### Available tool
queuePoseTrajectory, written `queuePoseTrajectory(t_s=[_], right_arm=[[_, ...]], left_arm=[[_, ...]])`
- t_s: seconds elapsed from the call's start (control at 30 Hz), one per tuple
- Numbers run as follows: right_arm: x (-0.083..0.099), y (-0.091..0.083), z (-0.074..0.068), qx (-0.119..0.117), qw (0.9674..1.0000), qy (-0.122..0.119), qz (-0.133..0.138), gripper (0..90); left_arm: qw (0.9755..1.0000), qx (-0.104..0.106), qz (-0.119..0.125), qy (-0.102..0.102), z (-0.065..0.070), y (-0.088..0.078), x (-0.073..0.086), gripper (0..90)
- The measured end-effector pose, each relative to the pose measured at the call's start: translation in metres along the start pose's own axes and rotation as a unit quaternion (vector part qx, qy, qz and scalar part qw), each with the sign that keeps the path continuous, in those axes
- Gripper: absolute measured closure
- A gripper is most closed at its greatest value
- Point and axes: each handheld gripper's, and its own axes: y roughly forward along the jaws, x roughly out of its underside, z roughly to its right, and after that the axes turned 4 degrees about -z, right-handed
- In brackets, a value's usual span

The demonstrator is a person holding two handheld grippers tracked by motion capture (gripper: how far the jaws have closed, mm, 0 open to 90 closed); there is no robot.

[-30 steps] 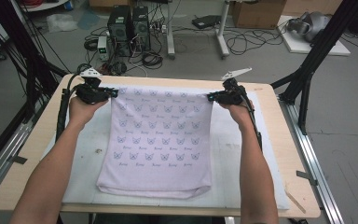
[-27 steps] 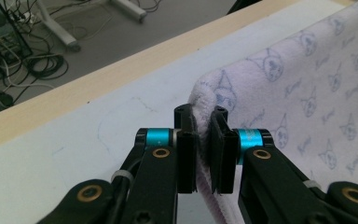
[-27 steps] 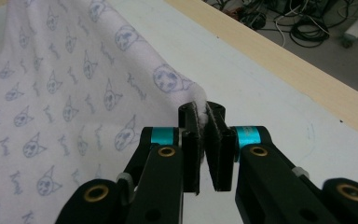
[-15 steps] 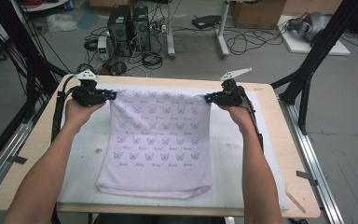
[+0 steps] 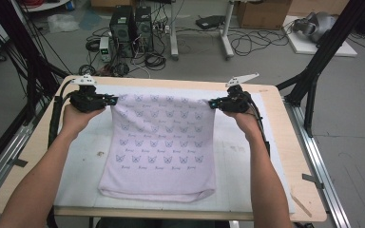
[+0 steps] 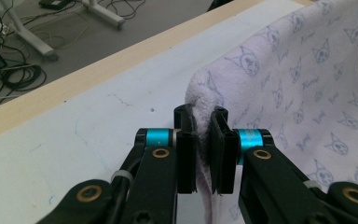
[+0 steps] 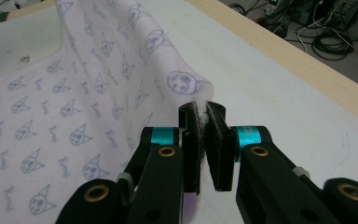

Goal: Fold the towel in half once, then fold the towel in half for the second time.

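Tongs (image 6: pixel 204 154) pinch soft, fluffy lilac towel (image 5: pixel 161 142)

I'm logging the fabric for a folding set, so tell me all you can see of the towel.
The towel is pale lilac terry printed with small blue cat faces and script. It lies folded double on the white mat, fold nearest the person. Its far corners are lifted, one pinched in the left gripper and one in the right gripper.
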Motion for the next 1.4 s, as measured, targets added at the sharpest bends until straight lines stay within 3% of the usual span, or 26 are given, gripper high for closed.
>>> queuePoseTrajectory(t_s=[0.23,0.53,0.87,1.4], right_arm=[[-0.004,-0.007,-0.012,-0.014,0.9998,-0.014,0.002,85.3],[-0.003,-0.010,-0.016,-0.018,0.9997,-0.015,0.000,85.3],[0.016,-0.015,-0.018,-0.025,0.9996,0.001,0.014,85.3],[0.037,-0.023,-0.041,-0.051,0.9982,-0.017,0.027,85.3]], left_arm=[[0.9999,0.009,0.001,0.007,0.004,-0.009,0.005,82.4],[0.9998,0.015,-0.003,0.012,0.007,-0.012,0.012,82.4],[0.9995,0.024,-0.002,0.021,0.012,-0.018,0.013,82.3],[0.9983,0.043,-0.001,0.039,0.033,-0.031,0.038,82.1]])
